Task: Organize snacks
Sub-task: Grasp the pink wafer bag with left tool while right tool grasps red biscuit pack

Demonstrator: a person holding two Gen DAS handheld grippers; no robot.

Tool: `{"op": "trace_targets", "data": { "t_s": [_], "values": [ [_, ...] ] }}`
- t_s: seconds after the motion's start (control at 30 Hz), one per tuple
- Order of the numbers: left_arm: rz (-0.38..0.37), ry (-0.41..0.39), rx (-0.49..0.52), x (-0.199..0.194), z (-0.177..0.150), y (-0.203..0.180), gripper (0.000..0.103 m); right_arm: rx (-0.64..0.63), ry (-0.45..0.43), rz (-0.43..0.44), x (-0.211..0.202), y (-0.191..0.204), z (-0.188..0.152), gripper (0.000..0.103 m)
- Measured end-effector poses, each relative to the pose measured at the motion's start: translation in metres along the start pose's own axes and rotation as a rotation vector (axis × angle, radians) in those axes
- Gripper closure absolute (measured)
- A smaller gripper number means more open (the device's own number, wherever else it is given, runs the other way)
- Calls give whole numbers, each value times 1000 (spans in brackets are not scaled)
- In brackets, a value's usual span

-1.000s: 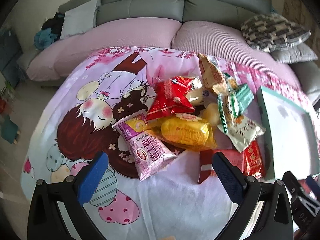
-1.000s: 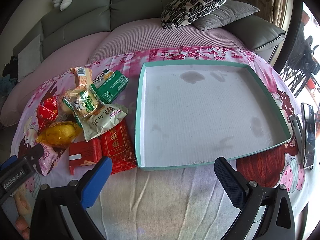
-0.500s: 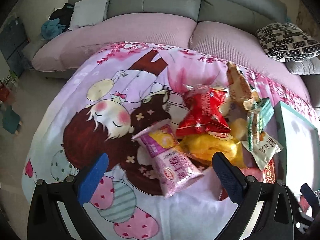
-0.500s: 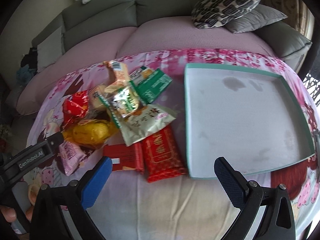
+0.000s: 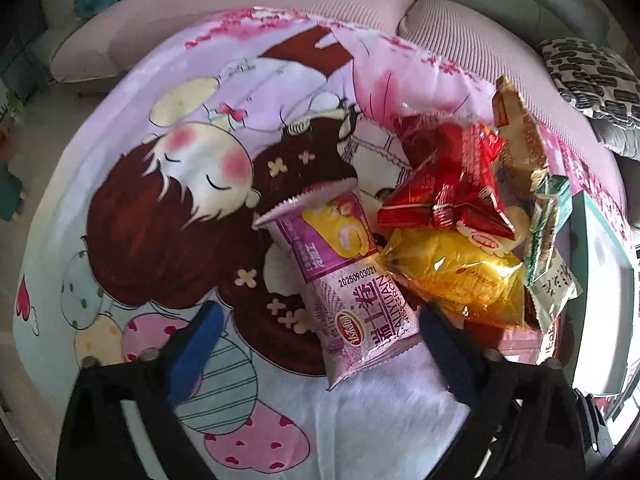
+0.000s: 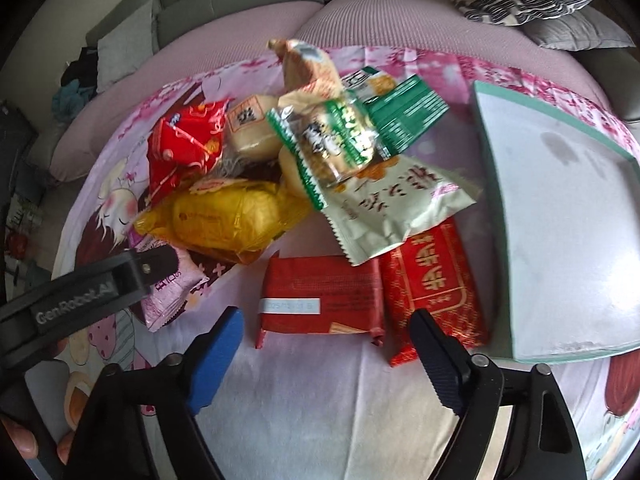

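Observation:
A heap of snack packets lies on a cartoon-print cloth. In the left wrist view my left gripper [image 5: 320,344] hangs over the near end of a pink-purple packet [image 5: 352,292]; its jaws are closing, with the packet's end between them but not pressed. A yellow packet [image 5: 456,280] and a red one [image 5: 452,192] lie beside it. In the right wrist view my right gripper [image 6: 326,344] is closing just above a dark red flat packet [image 6: 320,296], which the pads do not touch. A bright red packet [image 6: 436,284] lies to its right.
A shallow teal-rimmed white tray [image 6: 486,152] sits right of the heap. Green-striped [image 6: 332,144], pale green [image 6: 392,204] and dark green [image 6: 408,116] packets are stacked at the heap's back. A sofa [image 6: 360,20] with cushions runs behind. The left gripper's body [image 6: 92,288] crosses the right view.
Both grippers have sunk toward the heap and narrowed. The left one slid over the pink-purple packet; the right one swung left from the tray to the dark red packet.

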State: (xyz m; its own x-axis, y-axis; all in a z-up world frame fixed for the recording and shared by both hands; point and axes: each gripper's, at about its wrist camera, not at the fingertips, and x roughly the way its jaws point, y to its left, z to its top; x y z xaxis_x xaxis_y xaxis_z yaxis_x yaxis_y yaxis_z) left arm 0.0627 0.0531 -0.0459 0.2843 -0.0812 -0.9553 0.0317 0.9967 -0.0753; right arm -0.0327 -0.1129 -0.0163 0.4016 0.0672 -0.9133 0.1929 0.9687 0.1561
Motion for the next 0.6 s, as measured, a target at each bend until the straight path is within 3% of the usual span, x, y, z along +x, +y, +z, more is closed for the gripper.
{"op": "trace_targets", "data": {
  "t_s": [0.3,0.43,0.6],
  "values": [
    [-31,56,4,21,1,-15,33,-33,24,-17,19,15,5,31],
    [-64,41,6,17,-2,-20,53,-21,14,-9,15,13,5,39],
    [-63,24,-2,6,-5,-22,59,5,1,7,-4,4,5,40]
  ]
}}
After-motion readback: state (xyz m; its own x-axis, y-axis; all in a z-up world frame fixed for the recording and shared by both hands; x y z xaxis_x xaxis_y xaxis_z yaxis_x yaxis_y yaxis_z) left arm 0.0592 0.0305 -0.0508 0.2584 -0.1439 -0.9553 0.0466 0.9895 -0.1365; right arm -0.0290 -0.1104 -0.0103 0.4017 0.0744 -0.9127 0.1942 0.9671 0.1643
